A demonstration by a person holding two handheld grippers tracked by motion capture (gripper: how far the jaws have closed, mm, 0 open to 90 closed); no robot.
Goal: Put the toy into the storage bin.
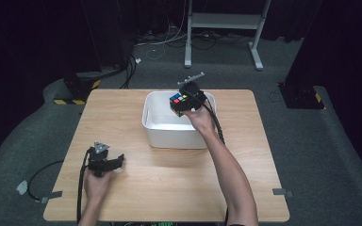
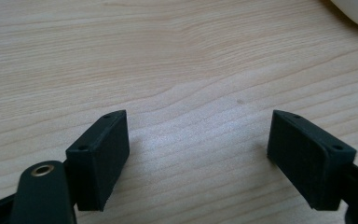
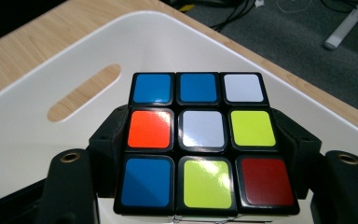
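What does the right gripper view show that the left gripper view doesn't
Right gripper view: a scrambled puzzle cube clamped between the right gripper's jaws, above the white bin, with grey floor beyond. Left gripper view: the left gripper, jaws wide apart with nothing between them, low over bare wood. Both: the wooden table and part of the bin.

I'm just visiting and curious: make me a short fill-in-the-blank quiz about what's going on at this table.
1. The right gripper is shut on a ____ cube.
2. It holds the cube above a ____ plastic bin.
3. The left gripper rests low over the wooden table with its jaws ____.
4. The cube's centre sticker, in the right gripper view, is ____.

Missing words: Rubik's; white; open; white
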